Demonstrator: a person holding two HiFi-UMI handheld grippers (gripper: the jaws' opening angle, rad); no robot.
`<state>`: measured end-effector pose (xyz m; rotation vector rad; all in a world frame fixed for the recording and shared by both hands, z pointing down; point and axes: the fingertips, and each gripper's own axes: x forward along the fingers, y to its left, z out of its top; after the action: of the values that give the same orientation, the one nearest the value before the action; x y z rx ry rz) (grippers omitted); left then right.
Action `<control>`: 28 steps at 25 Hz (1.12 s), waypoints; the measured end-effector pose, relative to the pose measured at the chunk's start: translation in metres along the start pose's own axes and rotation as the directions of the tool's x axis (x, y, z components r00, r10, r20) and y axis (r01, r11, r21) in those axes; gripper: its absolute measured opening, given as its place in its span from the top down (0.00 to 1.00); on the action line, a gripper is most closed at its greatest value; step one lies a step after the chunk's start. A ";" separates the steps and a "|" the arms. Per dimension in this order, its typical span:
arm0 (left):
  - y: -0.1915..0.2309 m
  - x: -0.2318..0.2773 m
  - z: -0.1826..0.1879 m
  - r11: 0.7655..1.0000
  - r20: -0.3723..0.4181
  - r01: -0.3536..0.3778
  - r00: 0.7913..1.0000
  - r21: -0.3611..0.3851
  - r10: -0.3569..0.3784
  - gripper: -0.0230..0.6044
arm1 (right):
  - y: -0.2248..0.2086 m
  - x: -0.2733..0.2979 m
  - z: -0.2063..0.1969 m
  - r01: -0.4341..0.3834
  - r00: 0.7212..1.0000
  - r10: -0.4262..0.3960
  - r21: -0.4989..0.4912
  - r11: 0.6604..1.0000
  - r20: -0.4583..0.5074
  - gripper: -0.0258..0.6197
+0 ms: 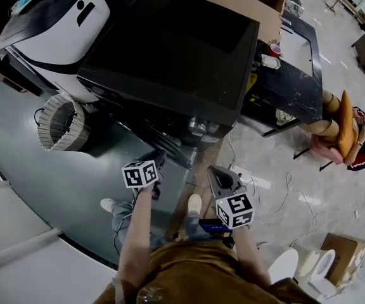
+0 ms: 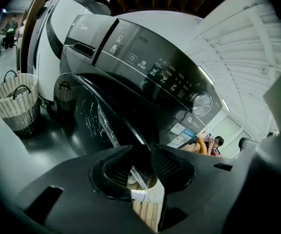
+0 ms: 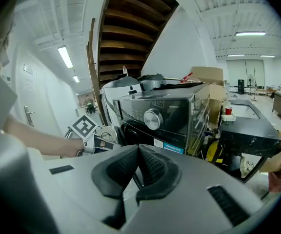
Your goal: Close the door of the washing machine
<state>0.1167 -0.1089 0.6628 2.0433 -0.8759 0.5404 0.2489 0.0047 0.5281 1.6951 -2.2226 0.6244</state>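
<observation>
The dark washing machine stands ahead, its knob and control panel facing me. Its round glass door hangs open, swung out toward the left. My left gripper sits at the door's free edge with its pads apart, and the door's rim shows in the gap, not pinched. In the head view the left gripper reaches toward the machine's front. My right gripper hangs back to the right of the left one, its pads touching, nothing between them, pointed at the machine.
A woven basket stands on the floor left of the door, below a white appliance. A black table adjoins the machine's right side. A seated person is beyond it. Cables and a cardboard box lie on the floor.
</observation>
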 end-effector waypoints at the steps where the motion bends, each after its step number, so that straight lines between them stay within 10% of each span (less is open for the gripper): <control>1: -0.001 0.002 0.002 1.000 0.000 0.001 1.000 0.001 -0.001 0.75 | -0.002 -0.001 0.000 0.002 1.000 -0.002 0.004 1.000 0.001 0.94; 18: -0.019 0.042 0.033 0.999 0.009 0.032 0.999 0.003 -0.032 0.77 | -0.035 0.000 -0.009 0.052 0.999 -0.052 0.066 0.996 -0.006 0.94; 28: -0.019 0.051 0.036 0.992 0.020 0.056 0.998 -0.117 -0.054 0.77 | -0.044 -0.003 -0.008 0.061 0.998 -0.060 0.062 0.996 -0.006 0.94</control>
<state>0.1665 -0.1500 0.6653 1.9609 -0.8390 0.4319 0.2913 0.0011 0.5410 1.7824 -2.1613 0.6890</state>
